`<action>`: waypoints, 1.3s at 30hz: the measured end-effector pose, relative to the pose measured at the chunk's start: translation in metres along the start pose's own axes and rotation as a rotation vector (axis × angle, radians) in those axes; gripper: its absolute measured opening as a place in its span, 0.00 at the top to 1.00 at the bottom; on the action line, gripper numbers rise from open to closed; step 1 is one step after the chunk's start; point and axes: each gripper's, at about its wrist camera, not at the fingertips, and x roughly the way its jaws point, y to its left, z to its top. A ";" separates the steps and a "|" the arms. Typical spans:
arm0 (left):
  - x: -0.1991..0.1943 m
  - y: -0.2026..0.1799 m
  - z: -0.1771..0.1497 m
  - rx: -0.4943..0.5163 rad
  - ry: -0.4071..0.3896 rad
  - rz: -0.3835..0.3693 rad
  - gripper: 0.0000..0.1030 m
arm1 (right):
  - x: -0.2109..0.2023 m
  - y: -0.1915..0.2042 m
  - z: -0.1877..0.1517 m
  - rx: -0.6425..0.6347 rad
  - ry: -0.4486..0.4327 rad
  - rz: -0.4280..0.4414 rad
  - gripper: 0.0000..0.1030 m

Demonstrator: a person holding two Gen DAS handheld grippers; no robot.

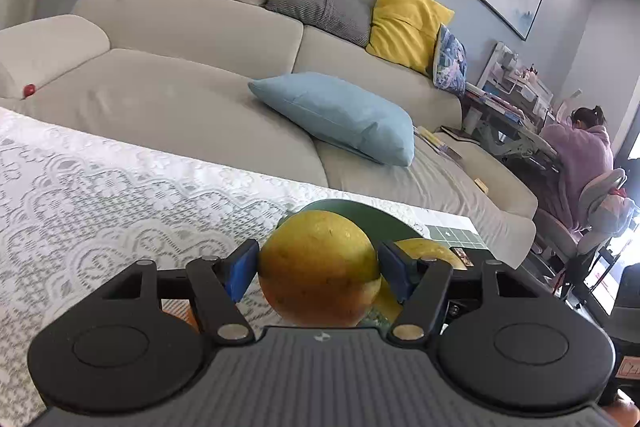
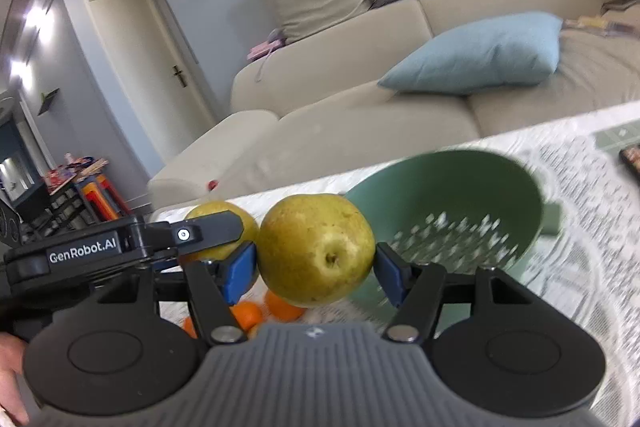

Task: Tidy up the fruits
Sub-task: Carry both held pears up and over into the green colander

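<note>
Each gripper clamped one pear: the left gripper (image 1: 318,269) held a pear (image 1: 318,267), the right gripper (image 2: 316,267) held another pear (image 2: 316,251), both above the lace tablecloth (image 2: 580,227). Below lay three oranges (image 2: 246,313). One green colander (image 2: 460,195) sat beyond them, near the table's far edge.

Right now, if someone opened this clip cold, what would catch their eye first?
Each gripper is clamped on a yellow-green pear: the left gripper holds the left pear, the right gripper the right pear, both above the lace tablecloth. Just behind the right pear stands a green colander, and small oranges lie on the cloth below it.
</note>
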 end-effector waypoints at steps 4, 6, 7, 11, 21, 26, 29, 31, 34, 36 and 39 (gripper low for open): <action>0.018 -0.011 0.013 0.030 0.018 -0.017 0.27 | 0.012 -0.009 0.011 -0.069 0.018 -0.084 0.40; 0.028 -0.015 0.016 0.044 0.040 -0.024 0.27 | 0.020 -0.016 0.016 -0.098 0.047 -0.104 0.40; 0.034 -0.018 0.017 0.060 0.056 -0.023 0.27 | 0.026 -0.021 0.018 -0.114 0.070 -0.113 0.40; 0.061 -0.029 0.019 0.137 0.131 -0.010 0.27 | 0.048 -0.034 0.028 -0.187 0.174 -0.142 0.40; 0.105 -0.039 0.009 0.223 0.312 0.034 0.27 | 0.087 -0.043 0.029 -0.379 0.408 -0.140 0.40; 0.115 -0.044 0.007 0.251 0.363 0.044 0.27 | 0.104 -0.044 0.026 -0.422 0.482 -0.140 0.40; 0.120 -0.044 0.007 0.241 0.376 0.057 0.27 | 0.110 -0.045 0.027 -0.436 0.501 -0.143 0.40; 0.123 -0.044 0.007 0.245 0.388 0.060 0.27 | 0.112 -0.046 0.028 -0.437 0.516 -0.140 0.40; 0.128 -0.047 0.009 0.272 0.411 0.074 0.27 | 0.113 -0.046 0.029 -0.439 0.542 -0.126 0.41; 0.132 -0.050 0.011 0.282 0.426 0.086 0.27 | 0.116 -0.046 0.032 -0.437 0.555 -0.123 0.41; 0.136 -0.051 0.013 0.285 0.443 0.098 0.27 | 0.119 -0.044 0.034 -0.439 0.576 -0.128 0.41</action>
